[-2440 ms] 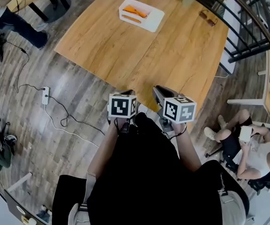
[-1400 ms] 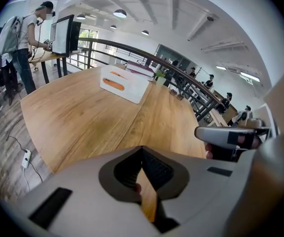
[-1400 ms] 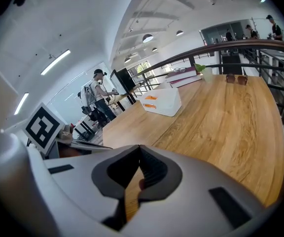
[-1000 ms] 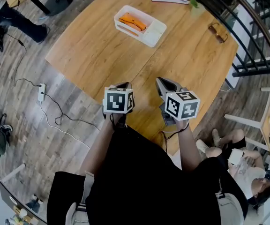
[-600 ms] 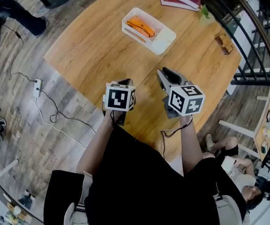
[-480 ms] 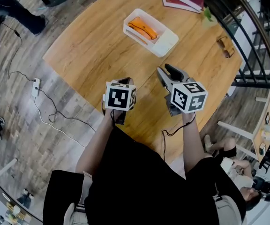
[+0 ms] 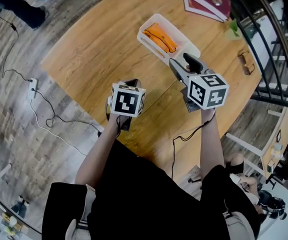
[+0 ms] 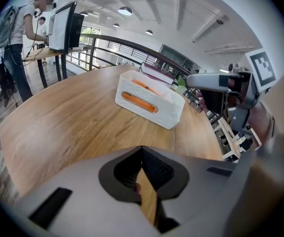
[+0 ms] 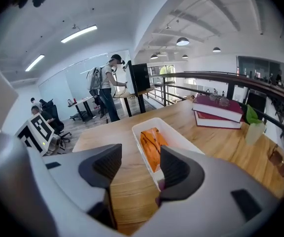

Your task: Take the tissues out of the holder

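right gripper (image 9: 134, 164) jaws wide, just been opening, nothing between them, just over holder (image 7: 190, 48) on table (image 7: 94, 49); orange tissues (image 7: 161, 36) inside; left gripper (image 8: 142, 167) jaws closed, empty, well short of holder

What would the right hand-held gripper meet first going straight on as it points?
Probably the near end of the white holder with orange tissues, though depth is unclear. The right hand-held gripper has just been opening its jaws, with nothing between them.

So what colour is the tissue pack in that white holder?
Orange; the tissue pack shows best in the right gripper view.
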`<state>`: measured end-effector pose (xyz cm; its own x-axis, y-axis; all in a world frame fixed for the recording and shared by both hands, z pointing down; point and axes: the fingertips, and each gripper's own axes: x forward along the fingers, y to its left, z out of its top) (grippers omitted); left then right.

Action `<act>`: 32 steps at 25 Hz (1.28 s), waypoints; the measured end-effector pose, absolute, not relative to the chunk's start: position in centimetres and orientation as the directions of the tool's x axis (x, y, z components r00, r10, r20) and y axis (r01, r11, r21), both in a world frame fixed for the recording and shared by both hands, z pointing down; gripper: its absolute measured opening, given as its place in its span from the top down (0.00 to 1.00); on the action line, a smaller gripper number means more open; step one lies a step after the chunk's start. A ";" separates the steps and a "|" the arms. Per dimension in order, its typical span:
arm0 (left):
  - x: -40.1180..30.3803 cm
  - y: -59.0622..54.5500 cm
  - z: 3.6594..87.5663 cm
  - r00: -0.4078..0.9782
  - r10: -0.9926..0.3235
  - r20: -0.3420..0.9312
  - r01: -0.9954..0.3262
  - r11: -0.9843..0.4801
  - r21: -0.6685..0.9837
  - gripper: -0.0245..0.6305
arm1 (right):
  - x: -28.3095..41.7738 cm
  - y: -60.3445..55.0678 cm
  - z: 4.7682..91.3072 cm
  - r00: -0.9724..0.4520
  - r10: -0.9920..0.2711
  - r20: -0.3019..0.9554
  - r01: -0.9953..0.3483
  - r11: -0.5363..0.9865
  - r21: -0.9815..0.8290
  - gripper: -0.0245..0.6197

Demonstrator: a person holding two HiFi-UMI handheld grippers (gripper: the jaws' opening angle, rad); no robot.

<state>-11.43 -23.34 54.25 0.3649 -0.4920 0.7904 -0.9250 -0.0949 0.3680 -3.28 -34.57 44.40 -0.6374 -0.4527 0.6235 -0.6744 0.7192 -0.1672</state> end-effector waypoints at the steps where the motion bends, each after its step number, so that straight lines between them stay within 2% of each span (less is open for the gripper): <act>1: -11.7 -23.6 54.5 0.367 -0.491 0.790 -0.924 -0.093 0.371 0.95 | -3.6 -35.3 44.5 -0.634 -0.450 0.628 -0.672 0.723 -0.160 0.59; 7: -13.3 -25.3 55.7 0.375 -0.480 0.793 -0.919 -0.078 0.387 0.95 | -5.8 -39.2 46.0 -0.622 -0.403 0.671 -0.632 0.764 -0.127 0.51; 17: -15.0 -26.6 57.6 0.401 -0.462 0.791 -0.902 -0.052 0.428 0.95 | -8.1 -43.6 49.4 -0.558 -0.311 0.769 -0.595 0.796 -0.109 0.51; 32: -16.5 -26.9 59.7 0.430 -0.433 0.792 -0.884 -0.026 0.466 0.95 | -9.0 -44.3 54.5 -0.353 -0.181 0.918 -0.543 0.839 -0.043 0.51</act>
<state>-16.54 -26.90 59.70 0.4304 -0.4325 0.7923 -0.8844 -0.0264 0.4660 -9.01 -44.31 54.53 -0.3529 -0.1808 0.9180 -0.5427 0.8388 -0.0435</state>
